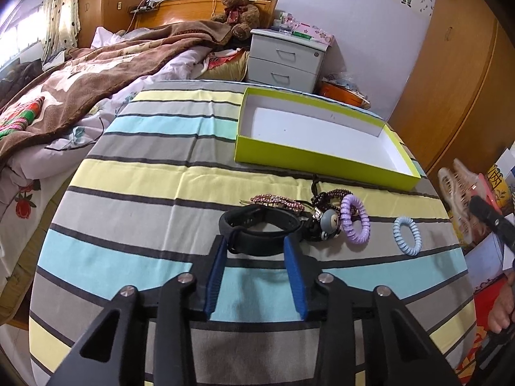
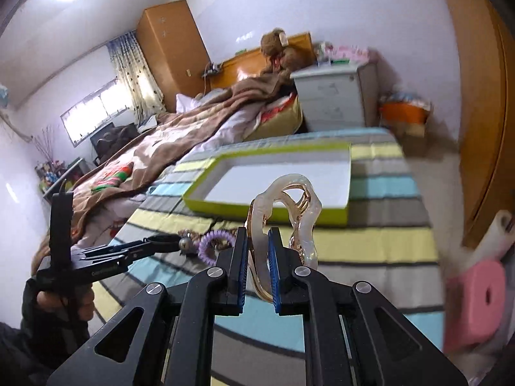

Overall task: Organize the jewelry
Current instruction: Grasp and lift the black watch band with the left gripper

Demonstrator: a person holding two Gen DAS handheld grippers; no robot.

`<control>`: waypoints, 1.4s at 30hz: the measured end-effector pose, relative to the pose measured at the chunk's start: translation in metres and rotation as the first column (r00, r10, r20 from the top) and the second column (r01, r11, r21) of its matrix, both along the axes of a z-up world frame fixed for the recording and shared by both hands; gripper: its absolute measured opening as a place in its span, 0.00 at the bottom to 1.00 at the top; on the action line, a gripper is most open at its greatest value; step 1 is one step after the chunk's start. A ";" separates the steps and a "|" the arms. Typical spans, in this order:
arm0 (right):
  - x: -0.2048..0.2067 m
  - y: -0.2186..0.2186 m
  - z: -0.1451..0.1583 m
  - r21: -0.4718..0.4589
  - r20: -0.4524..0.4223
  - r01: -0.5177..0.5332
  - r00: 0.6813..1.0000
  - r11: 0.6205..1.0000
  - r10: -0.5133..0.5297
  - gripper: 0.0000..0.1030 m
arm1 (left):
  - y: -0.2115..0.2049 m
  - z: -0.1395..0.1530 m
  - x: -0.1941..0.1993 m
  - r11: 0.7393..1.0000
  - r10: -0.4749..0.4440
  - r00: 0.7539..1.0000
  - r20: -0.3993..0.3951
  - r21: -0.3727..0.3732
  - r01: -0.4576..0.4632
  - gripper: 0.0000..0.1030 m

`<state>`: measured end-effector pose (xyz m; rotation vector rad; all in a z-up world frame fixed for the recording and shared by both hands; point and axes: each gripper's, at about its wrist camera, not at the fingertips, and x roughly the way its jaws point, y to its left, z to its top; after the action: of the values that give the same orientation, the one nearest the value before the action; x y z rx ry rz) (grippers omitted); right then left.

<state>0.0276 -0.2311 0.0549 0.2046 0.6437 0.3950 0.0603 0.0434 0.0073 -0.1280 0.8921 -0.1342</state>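
My left gripper (image 1: 256, 246) is open, its blue pads on either side of a black wristband (image 1: 257, 230) lying on the striped cloth. Behind the band lie a pink rhinestone hair clip (image 1: 276, 201), a dark bead bracelet with a round charm (image 1: 328, 222), a purple spiral hair tie (image 1: 355, 223) and a light blue spiral hair tie (image 1: 407, 234). A lime green box lid with white inside (image 1: 322, 157) lies beyond, empty. My right gripper (image 2: 257, 238) is shut on a translucent cream claw clip (image 2: 286, 212), held above the cloth in front of the box (image 2: 334, 210).
The striped cloth (image 1: 145, 173) covers a table beside a bed with a brown blanket (image 1: 96, 74). A white nightstand (image 1: 283, 61), an orange basin (image 1: 344, 95) and a wooden wardrobe (image 1: 457, 64) stand behind. A pink stool (image 2: 473, 302) is at right.
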 end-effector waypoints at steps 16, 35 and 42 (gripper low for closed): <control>0.001 0.001 0.011 -0.038 0.045 0.001 0.999 0.999 0.001 0.12 | 0.009 -0.002 0.021 0.999 -0.004 1.000 -0.026 0.032 0.005 0.46; 0.013 0.006 0.022 -0.077 0.046 0.004 0.999 0.997 0.000 0.12 | -0.011 -0.013 0.030 0.985 -0.050 0.995 -0.083 0.163 0.063 0.14; 0.025 0.008 0.037 -0.085 0.061 0.002 0.998 0.996 0.003 0.12 | -0.007 0.021 0.031 0.986 -0.047 0.999 -0.015 0.157 0.049 0.14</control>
<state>0.0530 -0.2226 0.0916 0.1112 0.5989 0.3724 0.0917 0.0364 0.0287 0.0401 0.9143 -0.1072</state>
